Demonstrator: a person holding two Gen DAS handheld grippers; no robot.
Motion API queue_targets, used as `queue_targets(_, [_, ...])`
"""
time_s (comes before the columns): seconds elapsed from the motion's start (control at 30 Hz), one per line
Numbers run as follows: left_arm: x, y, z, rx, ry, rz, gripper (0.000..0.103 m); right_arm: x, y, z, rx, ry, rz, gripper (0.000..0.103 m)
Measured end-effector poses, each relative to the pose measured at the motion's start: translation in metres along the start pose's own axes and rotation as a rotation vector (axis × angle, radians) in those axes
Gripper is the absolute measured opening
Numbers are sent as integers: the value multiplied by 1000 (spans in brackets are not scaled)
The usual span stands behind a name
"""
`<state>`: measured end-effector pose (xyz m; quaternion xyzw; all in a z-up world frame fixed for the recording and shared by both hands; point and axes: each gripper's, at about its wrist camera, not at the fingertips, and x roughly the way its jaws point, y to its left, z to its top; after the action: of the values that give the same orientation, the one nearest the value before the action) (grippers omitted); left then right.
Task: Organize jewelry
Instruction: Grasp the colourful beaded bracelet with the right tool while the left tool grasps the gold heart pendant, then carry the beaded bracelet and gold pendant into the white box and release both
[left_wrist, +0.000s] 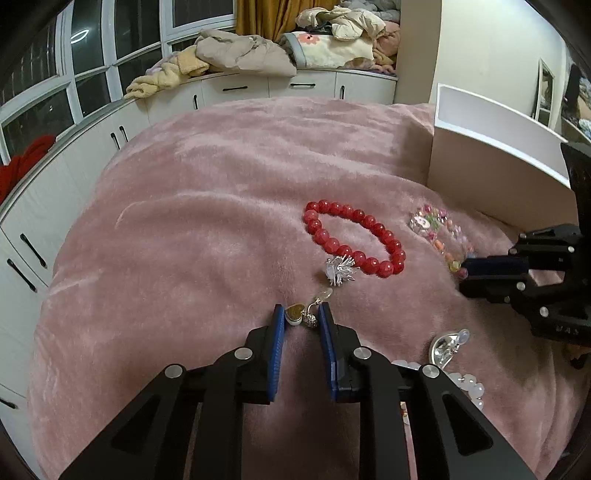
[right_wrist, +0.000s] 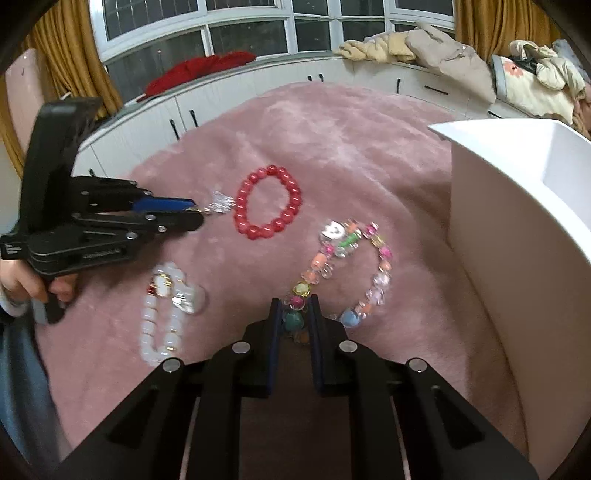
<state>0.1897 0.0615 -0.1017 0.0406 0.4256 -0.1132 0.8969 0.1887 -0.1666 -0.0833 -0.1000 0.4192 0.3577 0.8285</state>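
Pink plush blanket (left_wrist: 207, 206) covers the bed, with white cabinets (left_wrist: 74, 192) and dark windows behind it and heaped clothes (left_wrist: 236, 51) on the cabinet top. Near the middle of the blanket lies the red bead bracelet (left_wrist: 352, 236), the landmark for the rest. Just on the near side of it, in the left wrist view, sits a spiky silver charm (left_wrist: 341, 270), and nearer again the left hand-held gripper (left_wrist: 302, 314) has its blue pads narrowed around a small heart-shaped earring (left_wrist: 295, 313) with a sparkly bead; whether they truly pinch it I cannot tell. Only the right wrist view shows the whole multicolour bead bracelet (right_wrist: 347, 266), lying between the red bracelet and the white box (right_wrist: 517, 229), and the right hand-held gripper (right_wrist: 294, 314) narrowed onto its teal and pink beads at the near end. That view also shows a white bead bracelet (right_wrist: 162, 317), blurred, on the near-left side of the red one, and the person's hand (right_wrist: 22, 277) on the left tool's handle. Raised lettering on that tool is too blurred to read. What the white box holds is hidden by its wall in both views.
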Motion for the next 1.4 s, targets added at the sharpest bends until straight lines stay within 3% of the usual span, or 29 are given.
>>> queue_targets(0.3, [-19, 6, 2, -49, -31, 26, 23, -30, 25, 13, -47, -68, 41, 13])
queue_targets(0.67, [-49, -4, 1, -48, -59, 26, 23, -89, 18, 30, 16, -211, 76, 13])
queue_targets(1.0, [-74, -28, 12, -6, -93, 2, 23, -156, 1, 35, 45, -336, 15, 13])
queue_targets(1.4, [-111, -83, 62, 95, -164, -57, 23, -213, -34, 32, 97, -415, -74, 13])
